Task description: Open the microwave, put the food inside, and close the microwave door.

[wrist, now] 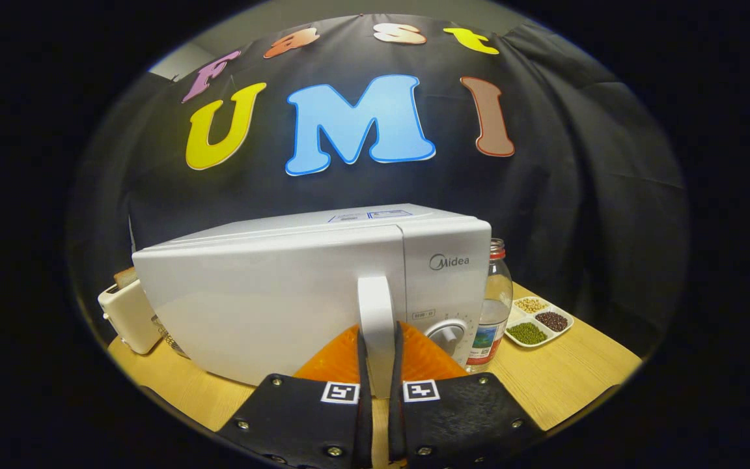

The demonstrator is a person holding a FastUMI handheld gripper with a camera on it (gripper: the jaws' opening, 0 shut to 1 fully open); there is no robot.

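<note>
The hand-held gripper (376, 339) is clenching the white microwave's (310, 293) upright white handle (375, 306); pulling steadily outward should be swinging it open.

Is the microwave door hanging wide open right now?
No, the microwave door looks closed or barely ajar, with the gripper clamped on its handle.

Brand name "Midea" reads on the front panel of the microwave (323, 293), above its dial (448, 335). A small plate under the brand is too small for me to read. Stickers on the microwave's top, unreadable. Glass jar (495, 306) beside it carries a picture label, text illegible. My gripper (378, 365), fingers closed on the door handle (375, 326), bears two square coded markers.
</note>
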